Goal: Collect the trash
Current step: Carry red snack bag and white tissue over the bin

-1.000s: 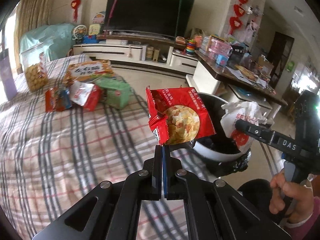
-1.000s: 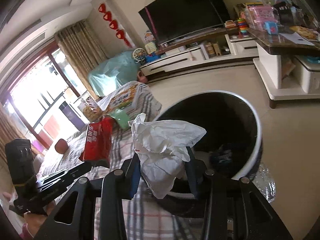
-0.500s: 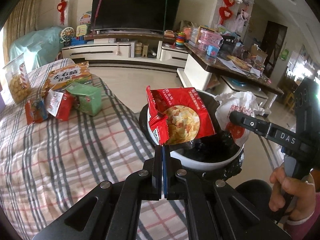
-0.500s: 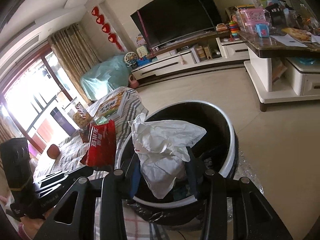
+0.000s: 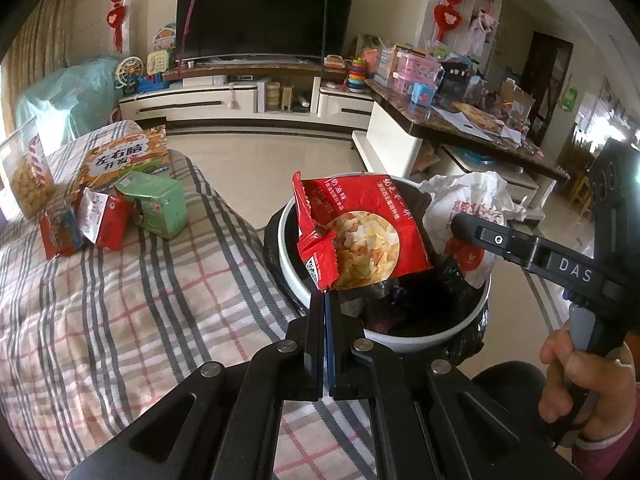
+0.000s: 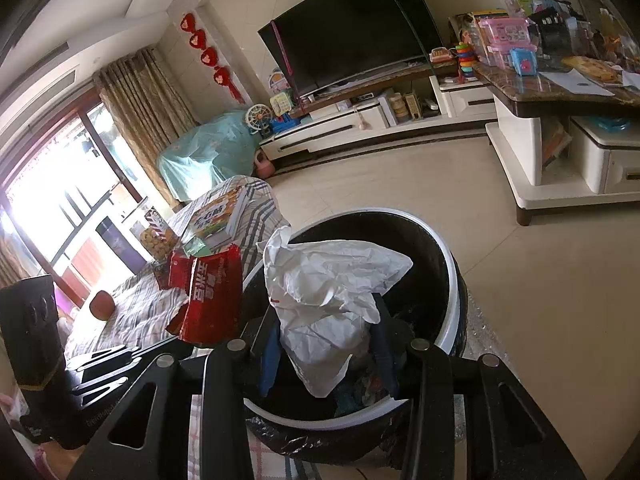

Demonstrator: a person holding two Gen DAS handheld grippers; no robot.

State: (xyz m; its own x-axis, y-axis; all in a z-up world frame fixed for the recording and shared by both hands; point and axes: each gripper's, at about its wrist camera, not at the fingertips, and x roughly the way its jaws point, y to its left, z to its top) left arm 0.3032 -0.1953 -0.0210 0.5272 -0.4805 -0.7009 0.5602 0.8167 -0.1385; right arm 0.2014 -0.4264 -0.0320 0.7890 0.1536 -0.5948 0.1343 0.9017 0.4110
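Left wrist view, red snack packet (image 5: 362, 232): held upright over the near rim of the trash bin, its lower torn corner pinched at the fingertips.
Left gripper (image 5: 326, 294): jaws pressed together with only the packet's edge between them.
White paper bag (image 6: 332, 304): crumpled, with red print, hanging over the bin's mouth; also seen from the left wrist at the bin's far right side (image 5: 472, 216).
Right gripper (image 6: 326, 354): fingers part way open, clamped on either side of the paper bag's lower half.
Right hand (image 5: 584, 384): wrapped round the right gripper's handle, pink cuff at the wrist.
Trash bin (image 5: 292, 272): round, white rim, black liner bag spilling over the outside, dark rubbish already inside; stands on the floor just beside the bed's edge.
Plaid bedspread (image 5: 140, 304): grey and pink checks, left of the bin.
Remaining snacks: green packet (image 5: 154, 204) and two small red packets (image 5: 102, 220) lie together on the bedspread, well apart from the bin.
Orange box (image 5: 124, 156): flat, with large characters, behind the green packet.
Cracker jar (image 5: 24, 172): clear, at the far left.
Television (image 5: 264, 16): dark screen on the far wall above a white cabinet.
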